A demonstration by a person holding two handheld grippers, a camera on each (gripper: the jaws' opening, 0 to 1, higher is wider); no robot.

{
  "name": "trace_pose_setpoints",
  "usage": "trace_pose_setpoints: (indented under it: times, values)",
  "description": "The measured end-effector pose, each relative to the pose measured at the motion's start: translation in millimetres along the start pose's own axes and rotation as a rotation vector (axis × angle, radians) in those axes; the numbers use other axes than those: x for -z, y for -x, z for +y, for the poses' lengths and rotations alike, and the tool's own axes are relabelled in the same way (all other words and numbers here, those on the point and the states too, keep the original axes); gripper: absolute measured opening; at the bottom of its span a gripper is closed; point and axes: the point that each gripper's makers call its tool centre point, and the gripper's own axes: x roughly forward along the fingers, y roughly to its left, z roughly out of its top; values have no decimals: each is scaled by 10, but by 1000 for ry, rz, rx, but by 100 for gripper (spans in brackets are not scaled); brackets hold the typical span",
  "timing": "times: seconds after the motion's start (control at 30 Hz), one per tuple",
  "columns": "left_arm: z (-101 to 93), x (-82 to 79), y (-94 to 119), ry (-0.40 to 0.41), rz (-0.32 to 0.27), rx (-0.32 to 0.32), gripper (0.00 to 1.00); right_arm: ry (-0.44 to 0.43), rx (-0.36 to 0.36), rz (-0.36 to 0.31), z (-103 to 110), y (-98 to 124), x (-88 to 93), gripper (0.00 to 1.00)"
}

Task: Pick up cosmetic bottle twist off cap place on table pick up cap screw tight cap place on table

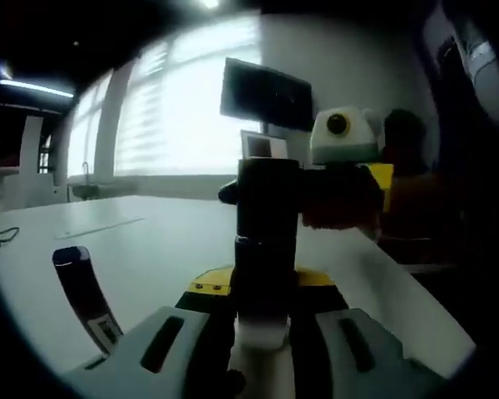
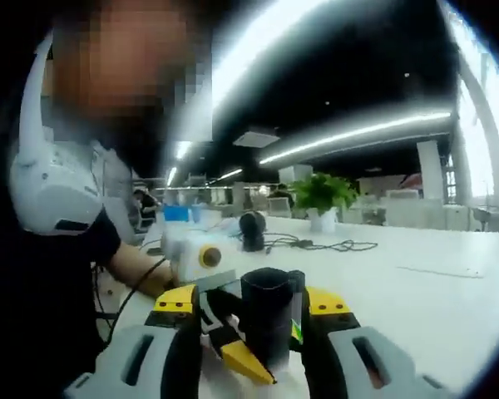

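My left gripper (image 1: 262,332) is clamped on the cosmetic bottle (image 1: 264,274), jaws pressed against its dark body from both sides, bottle upright & centred in the left gripper view. I hold it low on the body so the top stays free for the other tool. The right gripper (image 1: 341,195) comes in from abt 2 o'clock in that view, at cap (image 1: 266,195) height.

In the right gripper view my right gripper (image 2: 266,349) has its jaws closed on the cap (image 2: 270,312), dark & cylindrical, dead centre between them. So one side anchors, the other turns; that's why they meet at right angles. Can't tell if the cap is loosened or fully seated yet, the seam's too dark. My guess: twist step, either way.

Bottle's lifted above the white table (image 1: 150,249), not resting on it. A second dark tube (image 1: 87,299) w/ a label leans at abt 8 o'clock in the left gripper view, well apart. Potted plant (image 2: 323,199) & cables (image 2: 316,244) sit far back on the table, no bother. Risk: bottle slipping round in the left jaws if the cap binds.
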Motion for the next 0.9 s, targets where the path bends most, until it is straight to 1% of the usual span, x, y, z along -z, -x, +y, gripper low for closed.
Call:
trace_pose_setpoints:
  times: [0.03,0.07,0.13,0.17,0.33,0.37,0.4,0.43,0.5,0.6,0.67,0.77,0.9]
  values:
    - [-4,0,2,0,0,2,14,0,-13,-1,-6,4,-11,40]
    - [-7,0,2,-2,1,3,14,1,-41,1,7,5,-21,39]
    - [-8,1,3,0,2,4,14,-6,-56,-8,-42,11,-57,38]
    - [-12,2,3,3,2,8,14,-16,-84,-8,-22,8,-68,38]
    - [-100,-1,5,5,3,51,14,-12,-139,-7,-105,31,-108,36]
    - [-117,-2,7,4,3,60,14,9,-168,-3,-102,47,-107,35]
    - [-140,-4,8,4,2,72,14,4,-196,3,-65,46,-103,34]
    - [-150,-4,9,4,2,77,14,-3,-205,7,-54,37,-99,33]
    - [-186,-5,12,6,2,98,14,-5,-263,33,32,24,-60,33]
    - [-235,-7,21,7,2,127,14,-5,-288,59,45,-30,2,33]
    - [-271,-8,27,7,1,147,14,-22,-319,65,85,-52,27,32]
    - [-297,-9,34,9,2,164,14,-47,-395,59,204,-80,30,28]
    - [-297,-9,36,10,2,166,14,-31,-405,68,226,-117,61,27]
